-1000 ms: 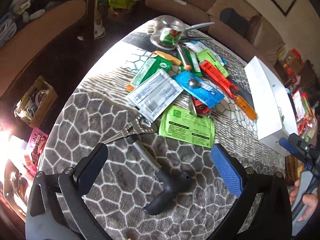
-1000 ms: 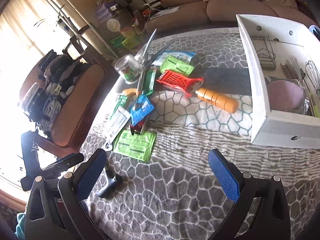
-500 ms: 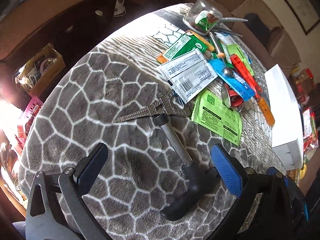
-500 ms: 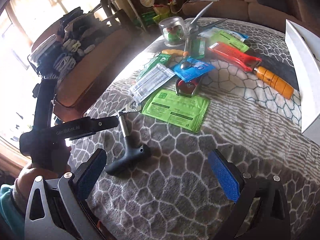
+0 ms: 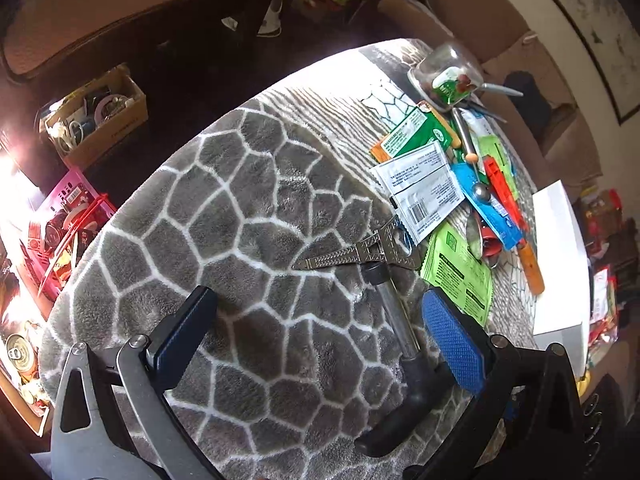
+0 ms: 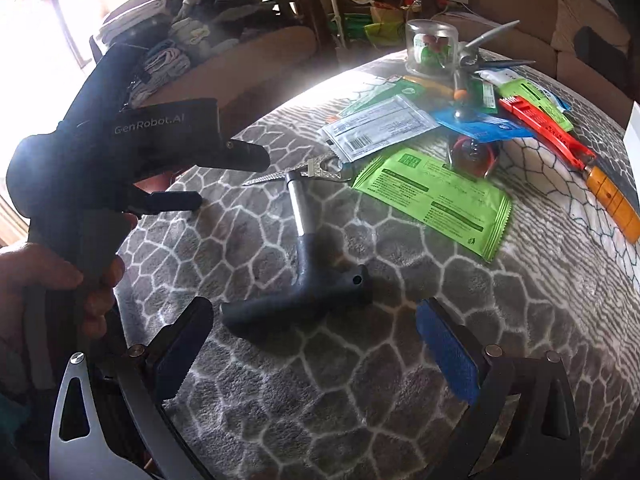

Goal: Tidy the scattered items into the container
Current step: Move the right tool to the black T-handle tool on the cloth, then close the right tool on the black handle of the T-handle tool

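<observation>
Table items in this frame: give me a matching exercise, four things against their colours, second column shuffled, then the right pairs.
Things:
1. T-handle tool
2. grater
3. jar
4. packet nearest the tool

Colours:
A. clear
B. light green
C. black grip, metal shaft
D. red, with an orange handle

Pairs: 1-C, 2-D, 3-A, 4-B

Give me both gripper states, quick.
Left gripper: open, holding nothing.
Right gripper: open, holding nothing, black T-handle tool just ahead.
</observation>
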Motion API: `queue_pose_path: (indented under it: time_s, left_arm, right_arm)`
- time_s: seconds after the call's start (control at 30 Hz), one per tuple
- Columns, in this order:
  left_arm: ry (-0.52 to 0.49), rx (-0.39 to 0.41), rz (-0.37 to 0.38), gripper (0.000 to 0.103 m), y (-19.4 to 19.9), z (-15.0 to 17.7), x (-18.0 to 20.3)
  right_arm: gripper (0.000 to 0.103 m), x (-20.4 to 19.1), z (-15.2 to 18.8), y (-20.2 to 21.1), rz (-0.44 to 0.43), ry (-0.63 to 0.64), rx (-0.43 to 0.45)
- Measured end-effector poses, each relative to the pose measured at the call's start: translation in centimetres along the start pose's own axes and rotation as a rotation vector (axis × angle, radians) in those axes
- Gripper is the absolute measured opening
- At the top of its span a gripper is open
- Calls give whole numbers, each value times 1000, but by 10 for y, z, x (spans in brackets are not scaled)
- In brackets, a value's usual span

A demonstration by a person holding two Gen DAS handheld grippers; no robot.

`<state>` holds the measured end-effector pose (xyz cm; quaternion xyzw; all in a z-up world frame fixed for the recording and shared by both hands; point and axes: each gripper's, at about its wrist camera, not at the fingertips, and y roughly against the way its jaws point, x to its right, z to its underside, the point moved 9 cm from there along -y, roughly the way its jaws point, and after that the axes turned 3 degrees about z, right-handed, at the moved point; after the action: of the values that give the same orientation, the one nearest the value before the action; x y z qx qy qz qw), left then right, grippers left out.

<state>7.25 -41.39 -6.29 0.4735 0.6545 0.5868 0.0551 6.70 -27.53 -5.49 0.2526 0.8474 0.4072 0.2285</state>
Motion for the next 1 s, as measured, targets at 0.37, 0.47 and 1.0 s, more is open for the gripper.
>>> queue_pose_path:
  time_s: [0.37, 0.47, 1.0]
  left_arm:
    - [33, 6, 51, 103, 3, -5, -3]
    - [35, 6, 49, 103, 3, -5, -3]
    - [136, -250, 511, 103, -5, 34, 65]
  right_arm:
    - [103, -20, 7, -34, 128, 257, -38]
    - [103, -18, 5, -34, 126, 239, -19]
    - [99, -5, -27, 43, 163, 155, 149]
